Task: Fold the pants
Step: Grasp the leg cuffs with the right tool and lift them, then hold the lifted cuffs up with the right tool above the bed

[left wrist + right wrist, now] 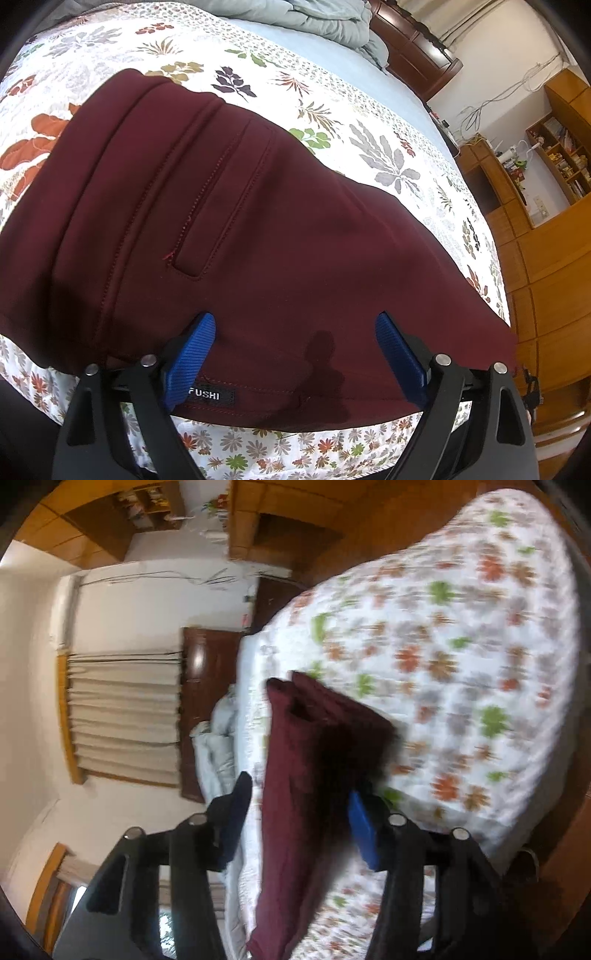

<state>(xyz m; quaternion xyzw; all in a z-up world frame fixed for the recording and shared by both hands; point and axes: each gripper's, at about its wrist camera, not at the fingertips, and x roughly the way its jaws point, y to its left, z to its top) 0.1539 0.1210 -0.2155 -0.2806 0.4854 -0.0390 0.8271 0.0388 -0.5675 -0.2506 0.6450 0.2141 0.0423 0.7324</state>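
Here, maroon pants (258, 229) lay soft, limp, mid-frame on floral quilt (388, 140). Left gripper (295, 354) spread wide above hem; right gripper (299, 812) likewise spread. Best pinched at 2 hem corners.

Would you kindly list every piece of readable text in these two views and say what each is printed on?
"FUSHI": white letters on a black label at the near edge of the maroon pants; its start is hidden behind the left gripper.
Bookshelf items: too small to read.
Right wrist view: blurred, no legible text.
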